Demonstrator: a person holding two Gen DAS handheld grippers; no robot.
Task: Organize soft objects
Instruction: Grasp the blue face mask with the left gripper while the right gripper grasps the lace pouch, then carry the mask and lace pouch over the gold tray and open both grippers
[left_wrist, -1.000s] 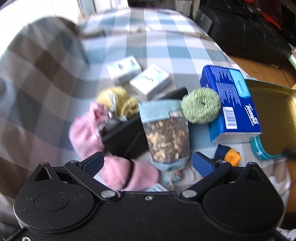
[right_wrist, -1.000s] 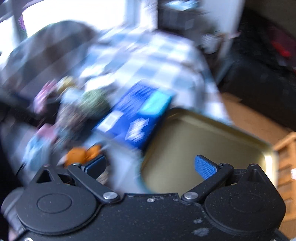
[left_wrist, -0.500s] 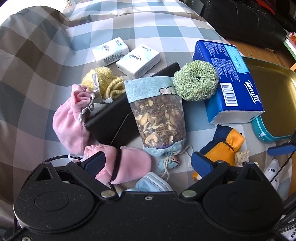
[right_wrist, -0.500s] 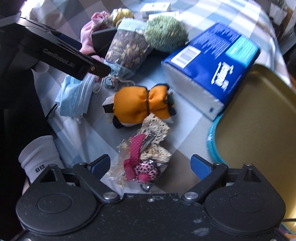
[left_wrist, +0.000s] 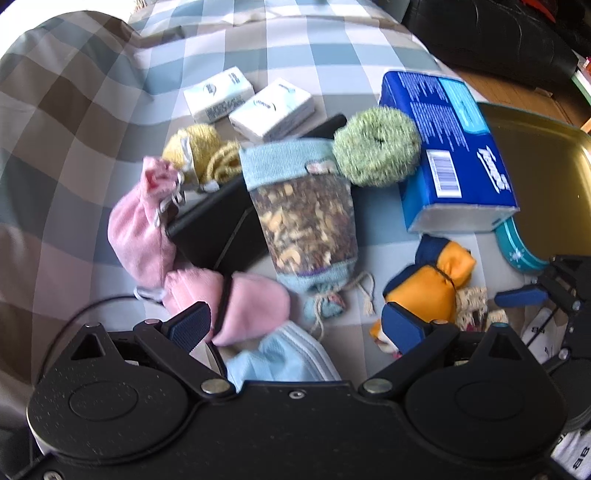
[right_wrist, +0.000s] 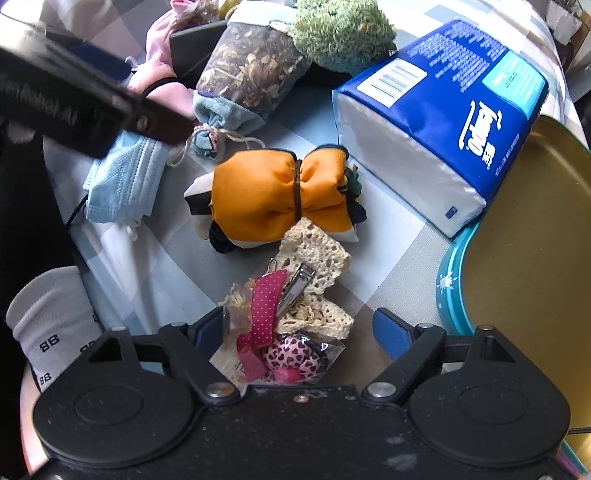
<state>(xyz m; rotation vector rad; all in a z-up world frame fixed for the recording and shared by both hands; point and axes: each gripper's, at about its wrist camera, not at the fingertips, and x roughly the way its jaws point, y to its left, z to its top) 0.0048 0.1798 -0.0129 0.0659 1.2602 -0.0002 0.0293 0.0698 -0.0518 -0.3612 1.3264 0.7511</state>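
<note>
The right claw (right_wrist: 301, 330) points steeply down with its jaws closing around a clear packet of hair accessories (right_wrist: 284, 354): a pink heart-print piece, a red dotted ribbon and a metal clip on cream lace. The packet sits between the blue pads, which do not yet press it. Just beyond it lies an orange cloth bundle (right_wrist: 280, 195) tied with a dark band, and beyond that a blue tissue pack (right_wrist: 454, 99) leaning by a gold tray with a teal rim (right_wrist: 448, 291). A light blue face mask (right_wrist: 122, 177) lies to the left.

The left claw (left_wrist: 295, 323) hovers with jaws wide apart and nothing between them, above a pink pouch (left_wrist: 236, 302). Further out sit a herb sachet (left_wrist: 306, 218), a green scrubber (left_wrist: 375, 147), yellow yarn (left_wrist: 201, 151) and two small white tissue packets (left_wrist: 251, 101), all on a checked bedcover (left_wrist: 74, 122).
</note>
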